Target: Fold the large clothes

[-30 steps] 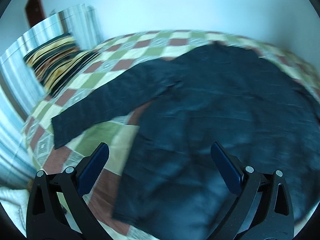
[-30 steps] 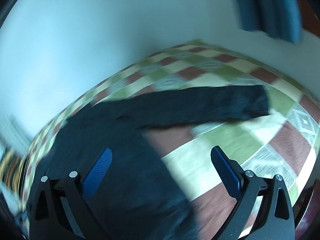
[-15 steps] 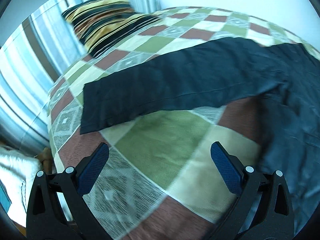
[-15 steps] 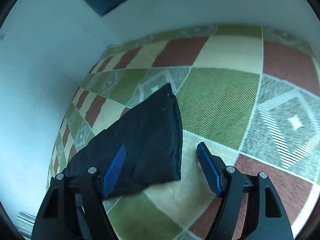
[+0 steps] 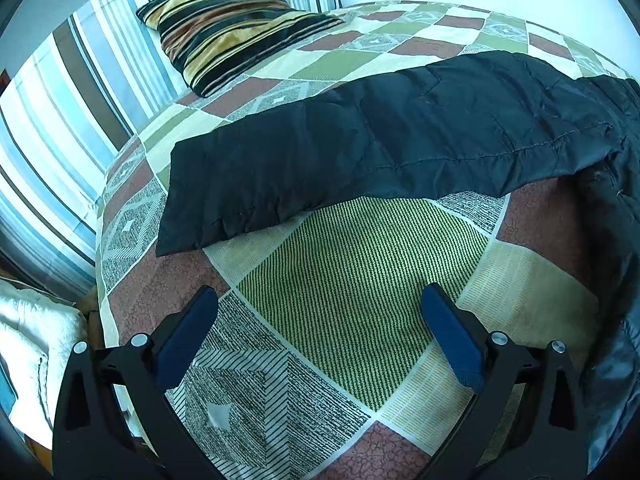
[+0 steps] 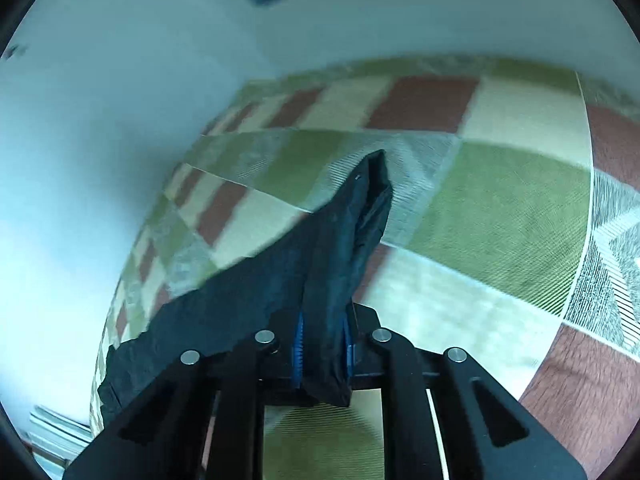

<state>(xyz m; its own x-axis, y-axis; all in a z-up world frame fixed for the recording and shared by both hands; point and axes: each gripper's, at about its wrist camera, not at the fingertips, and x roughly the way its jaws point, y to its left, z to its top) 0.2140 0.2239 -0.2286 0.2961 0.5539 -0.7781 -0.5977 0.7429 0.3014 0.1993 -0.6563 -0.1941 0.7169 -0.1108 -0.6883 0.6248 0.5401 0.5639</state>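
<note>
Black quilted jacket of thin shiny cloth [image 5: 400, 136], one in all, is lying spread on one bed under a patchwork bedspread of green, cream, brown and grey hatched squares [image 5: 360, 276]. Going from the left of the left wrist view: a white crumpled cloth [image 5: 32, 344] is showing at the lower edge, a blue, white and brown striped curtain [image 5: 60, 120] is hanging beside the bed, and one velvety cushion striped in gold, black and brown [image 5: 228, 28] is resting at the bed's far corner against a pale wall. One sleeve is stretching across the bedspread from its cuff at the left towards the jacket's body at the right edge.

Two tongs are showing. The left gripper [image 5: 320, 336] is hovering with its blue pads [image 5: 452, 336] wide apart and nothing between them; the sleeve is lying beyond its tips, apart from them.

In the right wrist view, the right gripper [image 6: 322, 344] is clenching the other sleeve's cuff end [image 6: 340, 248]; its jaws have just been closing on the cloth, which is rising bunched from between the pads over the bedspread.
</note>
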